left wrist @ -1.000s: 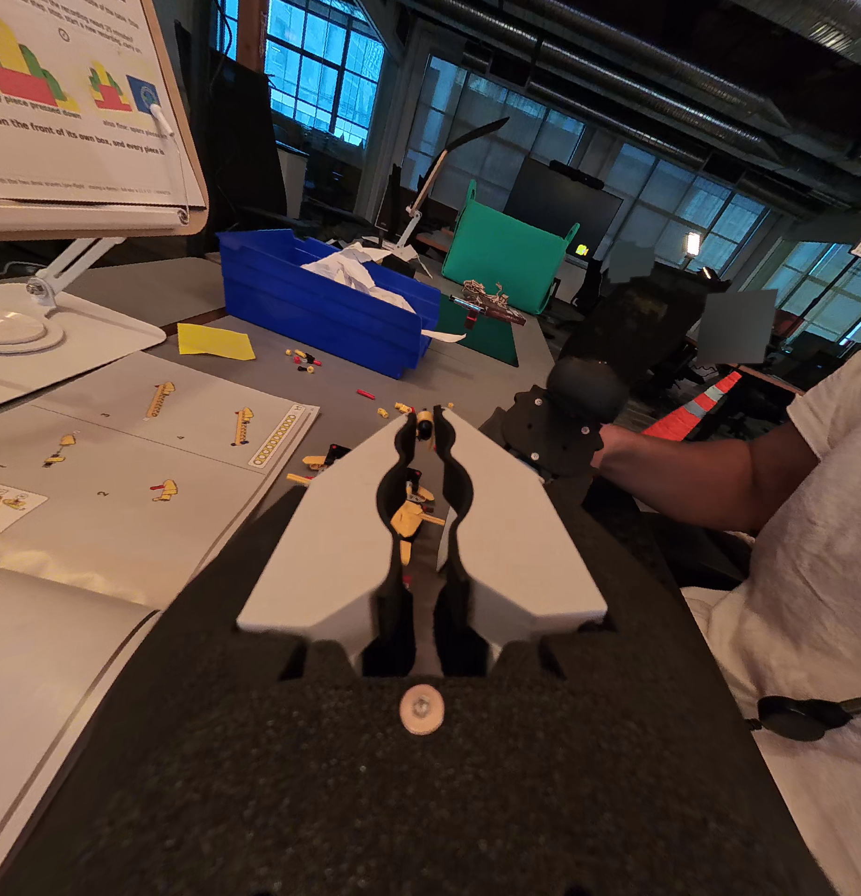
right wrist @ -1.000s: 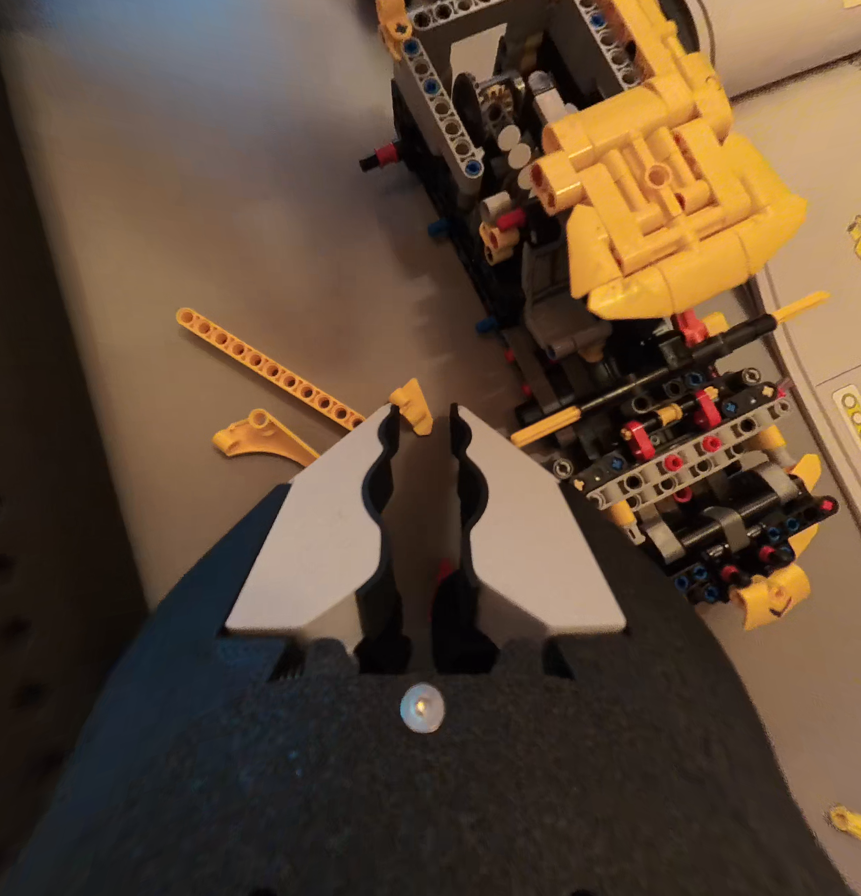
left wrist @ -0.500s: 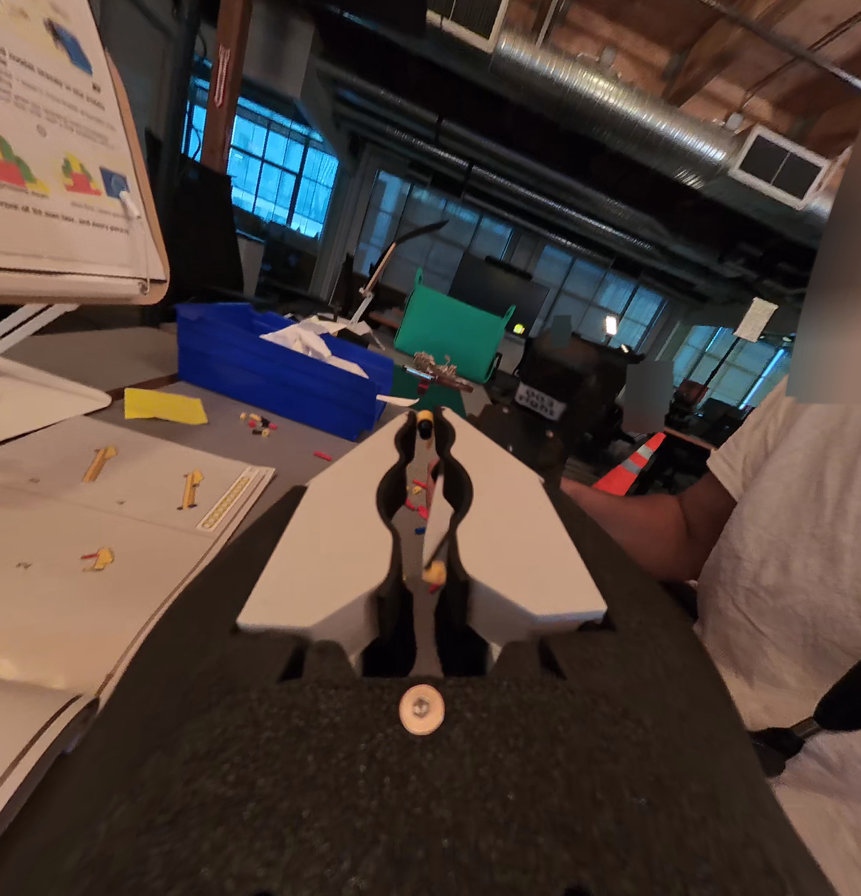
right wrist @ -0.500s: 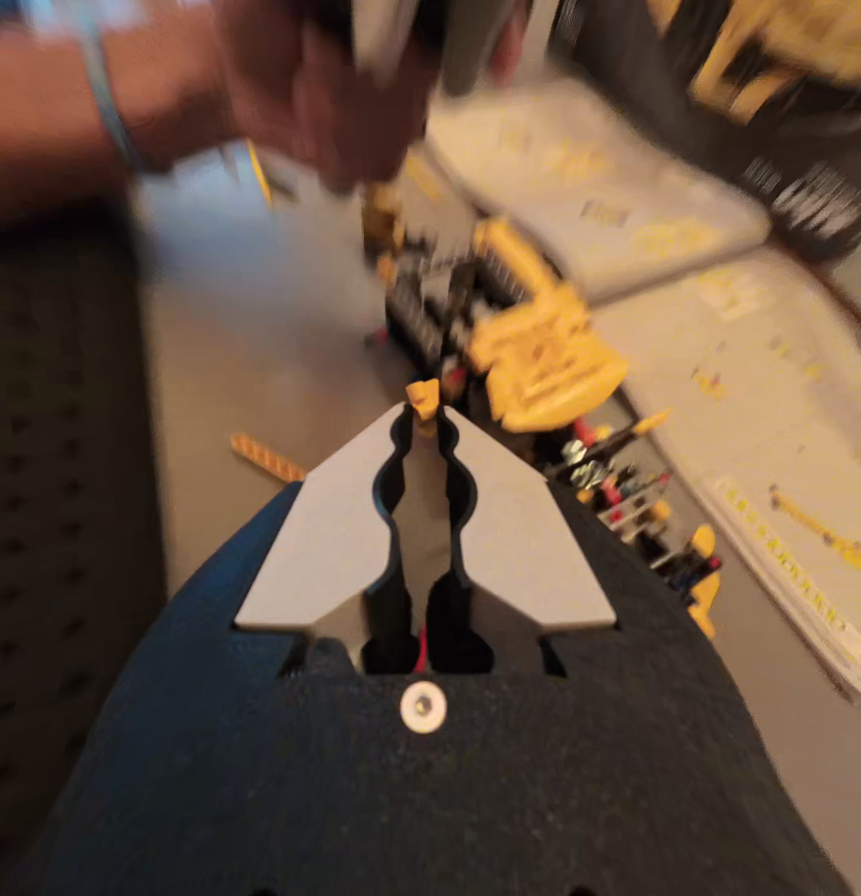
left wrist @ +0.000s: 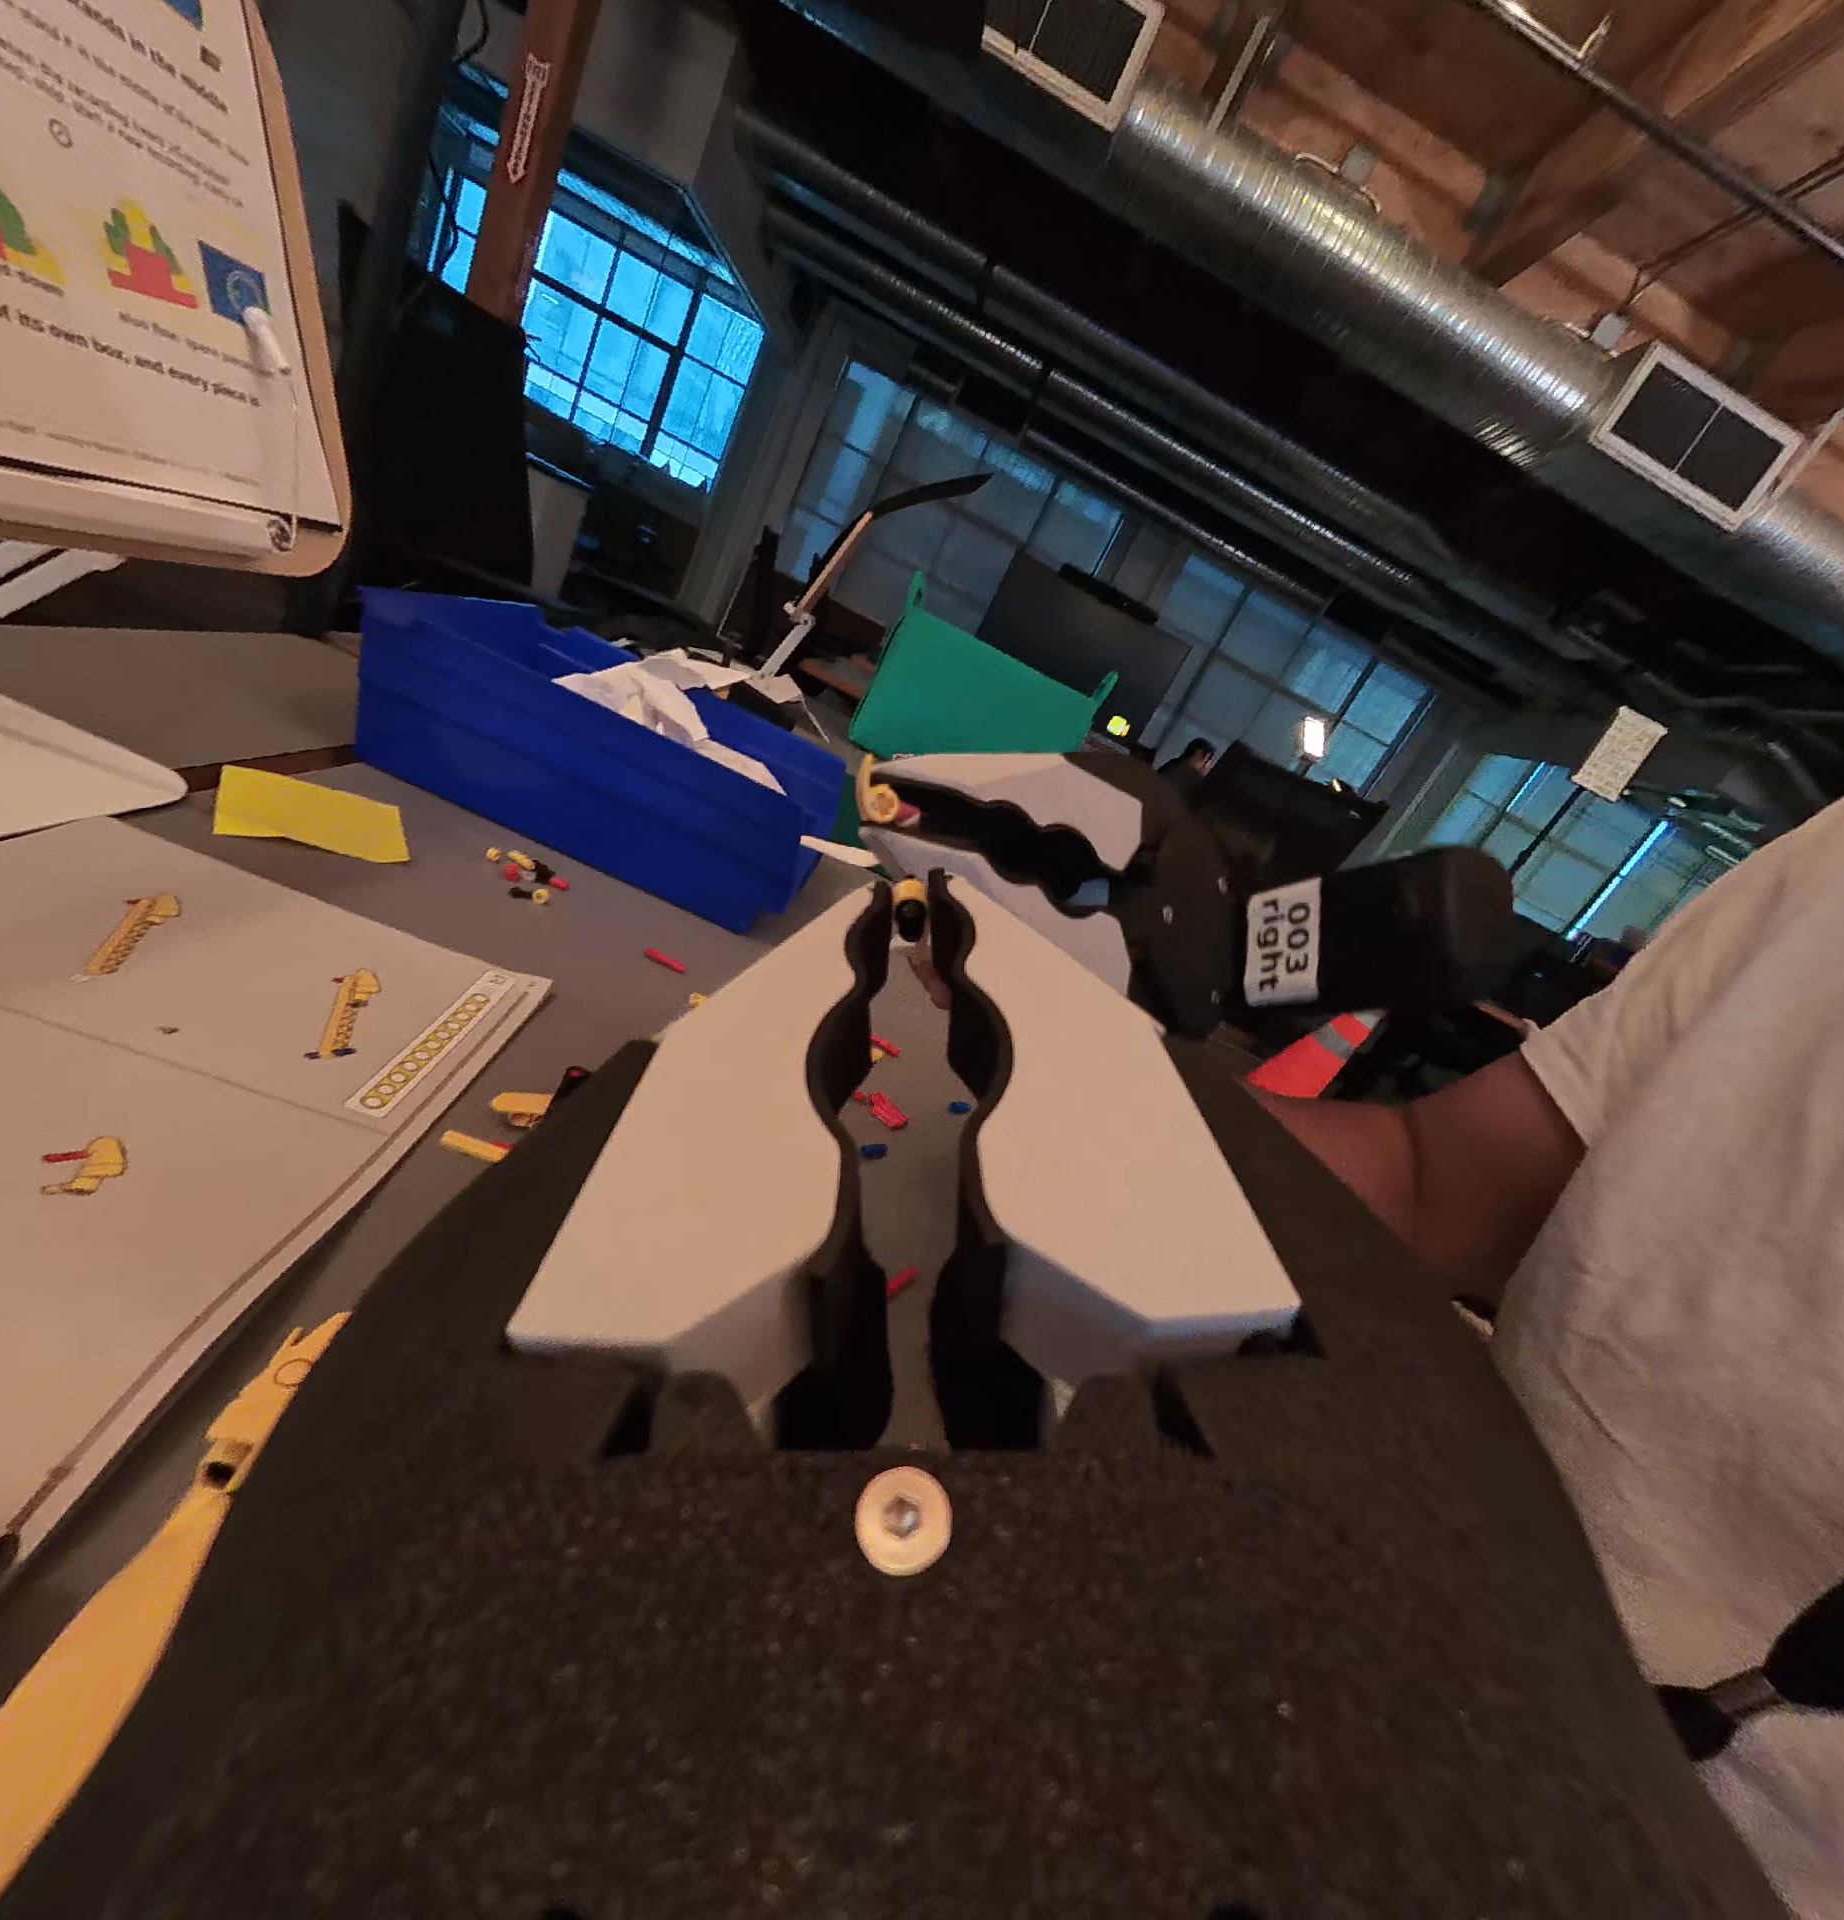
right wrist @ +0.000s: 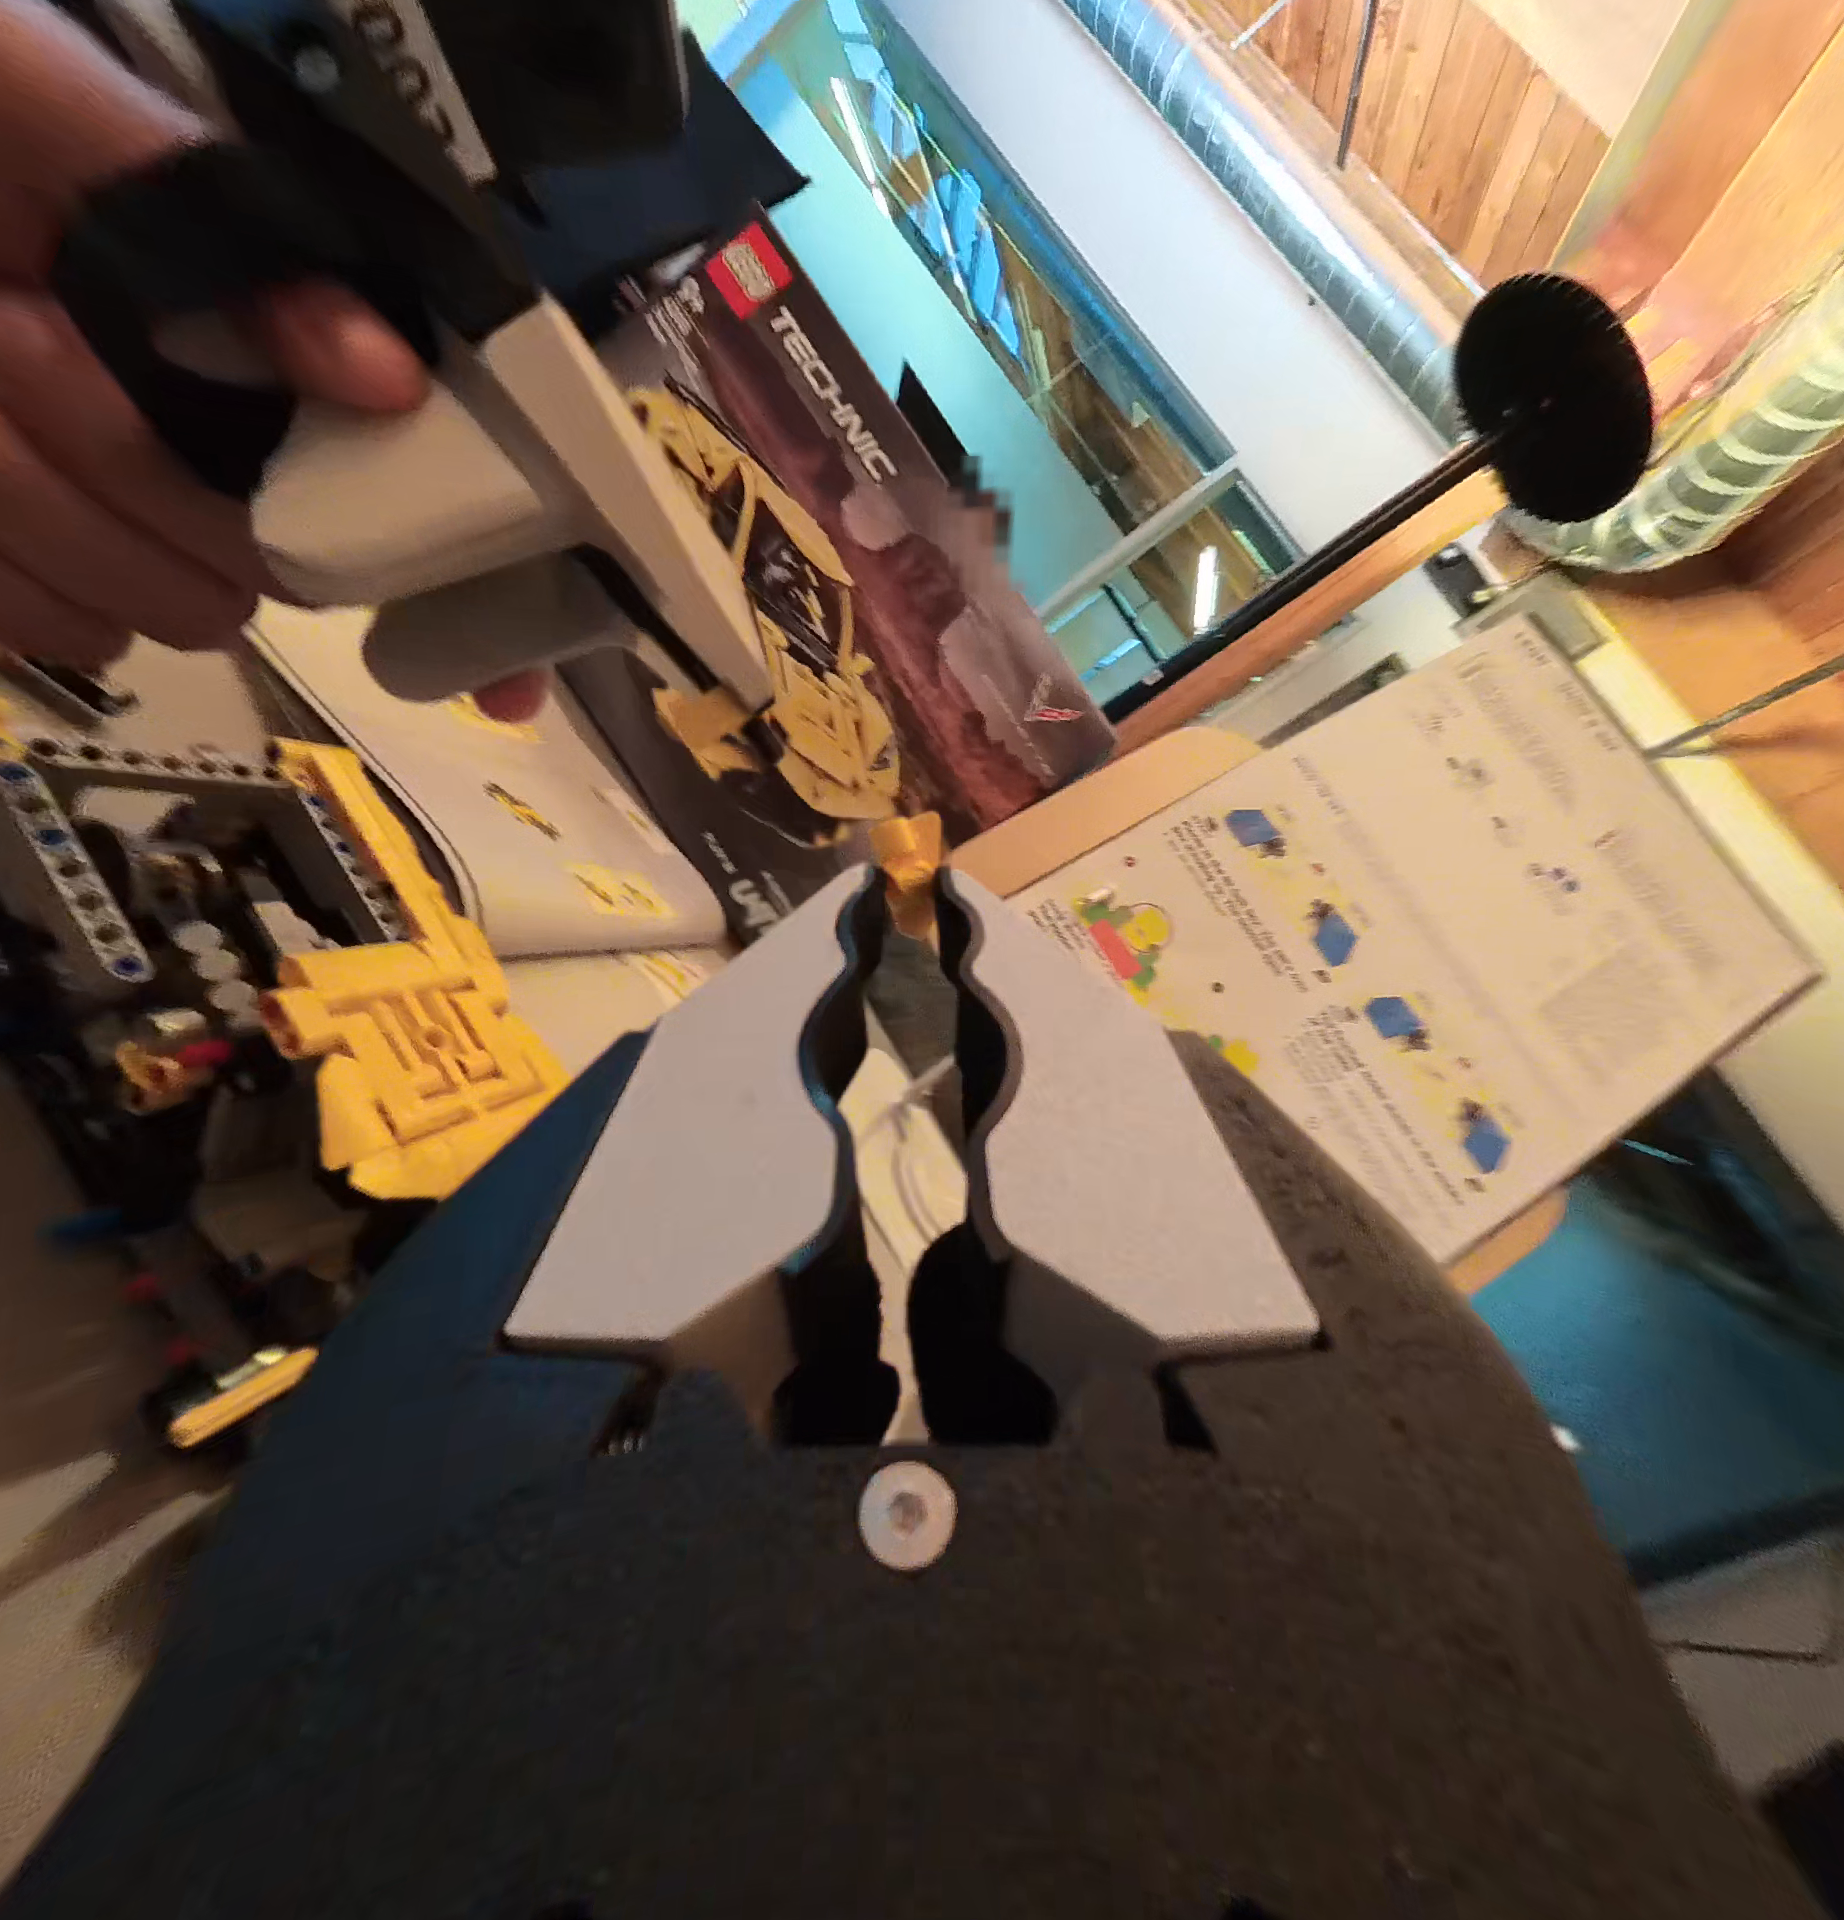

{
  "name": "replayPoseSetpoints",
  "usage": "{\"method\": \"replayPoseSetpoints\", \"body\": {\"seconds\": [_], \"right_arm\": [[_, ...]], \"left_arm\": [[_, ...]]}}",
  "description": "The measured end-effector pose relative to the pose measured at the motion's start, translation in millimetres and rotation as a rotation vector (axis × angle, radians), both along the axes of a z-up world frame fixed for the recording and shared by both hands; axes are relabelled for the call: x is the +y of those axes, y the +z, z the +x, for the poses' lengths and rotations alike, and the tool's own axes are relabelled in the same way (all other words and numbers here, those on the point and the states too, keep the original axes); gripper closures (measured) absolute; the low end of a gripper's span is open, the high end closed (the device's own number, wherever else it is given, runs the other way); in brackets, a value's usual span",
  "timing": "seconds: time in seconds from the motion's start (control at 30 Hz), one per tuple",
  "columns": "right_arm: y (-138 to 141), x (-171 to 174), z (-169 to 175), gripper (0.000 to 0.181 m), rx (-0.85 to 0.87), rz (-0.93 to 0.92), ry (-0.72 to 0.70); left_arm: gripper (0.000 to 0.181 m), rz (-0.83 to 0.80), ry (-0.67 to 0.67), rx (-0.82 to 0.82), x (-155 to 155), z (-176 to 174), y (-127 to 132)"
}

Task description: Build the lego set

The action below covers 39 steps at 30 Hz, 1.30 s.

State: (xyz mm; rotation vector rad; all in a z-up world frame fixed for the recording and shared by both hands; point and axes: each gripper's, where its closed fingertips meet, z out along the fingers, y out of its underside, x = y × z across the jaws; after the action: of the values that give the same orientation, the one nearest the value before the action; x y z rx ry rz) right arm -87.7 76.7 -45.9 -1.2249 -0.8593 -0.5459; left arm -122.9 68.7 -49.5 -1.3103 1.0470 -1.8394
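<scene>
A small yellow pin point(left wrist: 907, 918) is pinched at the tips of the left gripper point(left wrist: 910, 906), and a small yellow connector piece point(right wrist: 910, 864) is clamped at the tips of the right gripper point(right wrist: 912, 883); both are held in the air, close together, above the grey table point(left wrist: 606, 935). The step in hand is judged to be mating these two parts. Fine axial alignment is called for next, then transfer to the part-built yellow model point(right wrist: 378, 1070) at the near left.
</scene>
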Motion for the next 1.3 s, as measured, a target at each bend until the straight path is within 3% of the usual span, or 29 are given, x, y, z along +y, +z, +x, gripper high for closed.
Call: {"method": "replayPoseSetpoints", "body": {"seconds": [0.17,0.43,0.73,0.83,0.9,1.03,1.13,1.2,1.3], "right_arm": [[-18.3,-2.4,-9.1,0.173,-0.128,0.035,-0.032],[-20.8,-11.5,-25.4,0.173,-0.298,0.147,-0.05],[-37.2,-7.4,-29.3,0.173,-0.294,0.085,-0.054],[-53.3,-4.1,-25.9,0.173,-0.29,-0.015,-0.056],[-75.2,-11.0,-30.7,0.173,-0.251,-0.185,0.026],[-113.5,-26.2,-13.2,0.173,-0.254,-0.438,0.006],[-102.5,-36.3,8.4,0.173,-0.396,-0.247,-0.099],[-79.2,-47.0,16.5,0.173,-0.514,-0.019,-0.177],[-61.3,-58.2,24.1,0.173,-0.558,0.147,-0.243]], "left_arm": [[0.175,-0.025,0.009,0.016,1.6,3.6,-4.3],[0.175,-0.058,0.02,0.06,5.8,8.0,-13.9],[0.175,-0.033,0.004,0.106,1.4,11.4,-23.0],[0.175,-0.032,0.01,0.098,1.9,11.9,-21.9],[0.175,-0.02,0.026,0.102,6.3,9.2,-20.9],[0.175,-0.014,0.109,0.093,28.9,-3.5,-15.2],[0.175,-0.02,0.141,0.071,37.9,-10.6,-9.0],[0.175,-0.018,0.132,0.078,36.5,-10.8,-9.3],[0.175,-0.076,0.036,0.082,20.1,-4.6,-10.8]]}}
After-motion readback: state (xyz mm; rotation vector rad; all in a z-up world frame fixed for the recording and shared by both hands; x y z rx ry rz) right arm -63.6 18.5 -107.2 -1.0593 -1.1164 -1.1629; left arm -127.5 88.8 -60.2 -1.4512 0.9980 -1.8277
